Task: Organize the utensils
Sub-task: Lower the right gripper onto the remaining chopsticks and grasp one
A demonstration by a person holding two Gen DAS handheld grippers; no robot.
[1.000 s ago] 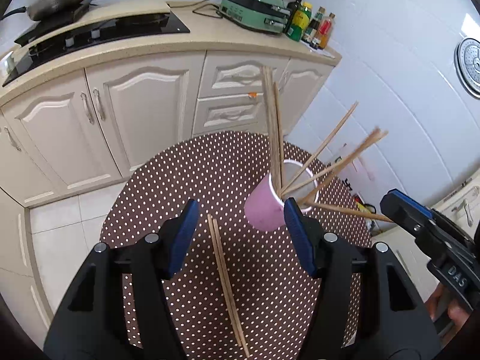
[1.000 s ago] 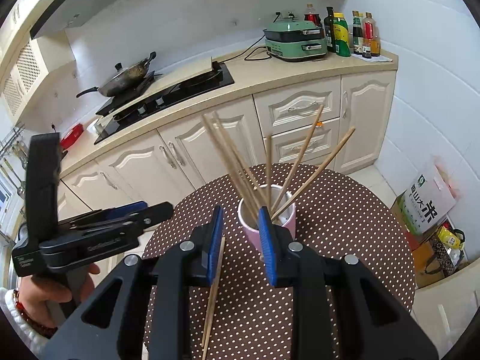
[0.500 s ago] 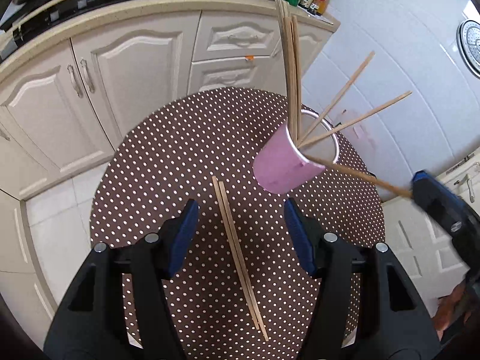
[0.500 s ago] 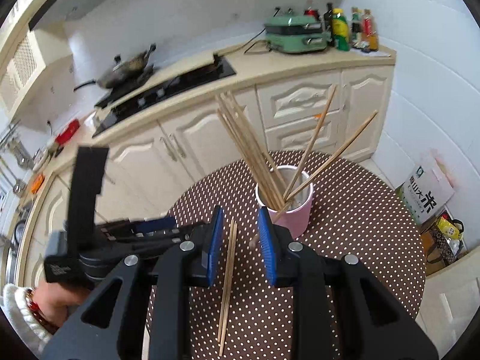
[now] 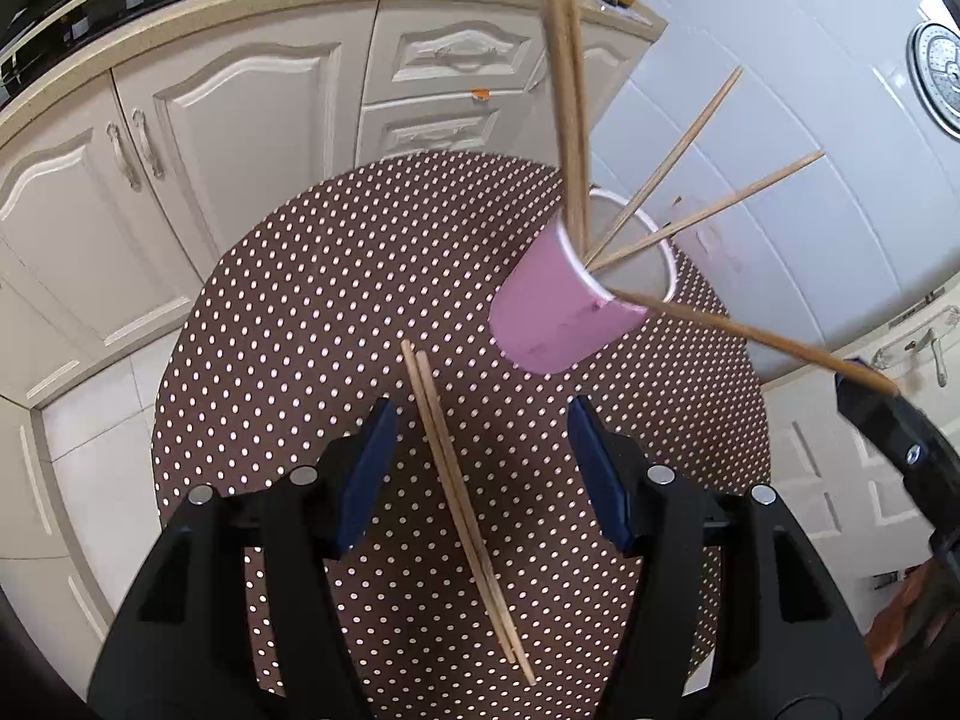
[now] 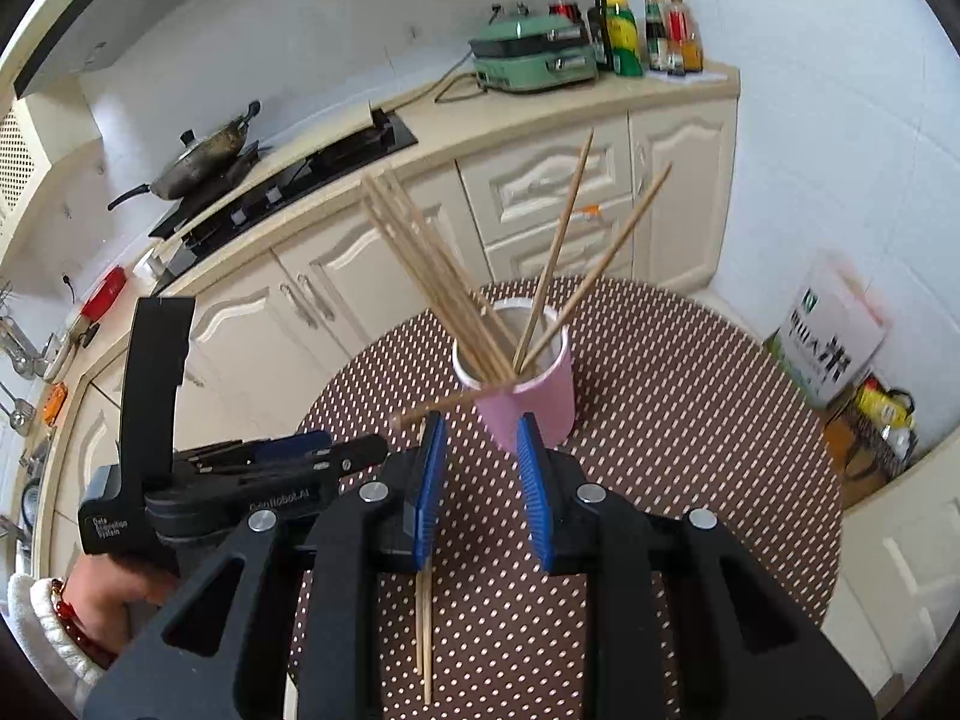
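A pink cup (image 5: 564, 306) (image 6: 528, 402) stands on the round dotted table (image 5: 336, 276) (image 6: 690, 408) and holds several wooden chopsticks (image 5: 567, 102) (image 6: 432, 276) that fan out of it. Two more chopsticks (image 5: 462, 498) (image 6: 425, 630) lie side by side on the cloth. My left gripper (image 5: 480, 468) is open, above the lying pair, near side of the cup. My right gripper (image 6: 480, 468) is open and empty, just before the cup, with the lying pair below its left finger. The left gripper also shows in the right wrist view (image 6: 336, 450).
Cream kitchen cabinets (image 5: 240, 114) and a counter with a hob (image 6: 288, 180), a pan (image 6: 204, 156), a green appliance (image 6: 528, 57) and bottles (image 6: 648, 30) run behind the table. A printed bag (image 6: 828, 336) stands on the floor at the right.
Both grippers have pulled back and up from the cup. The lying chopsticks now sit further in under the left gripper. The jaws keep the same opening.
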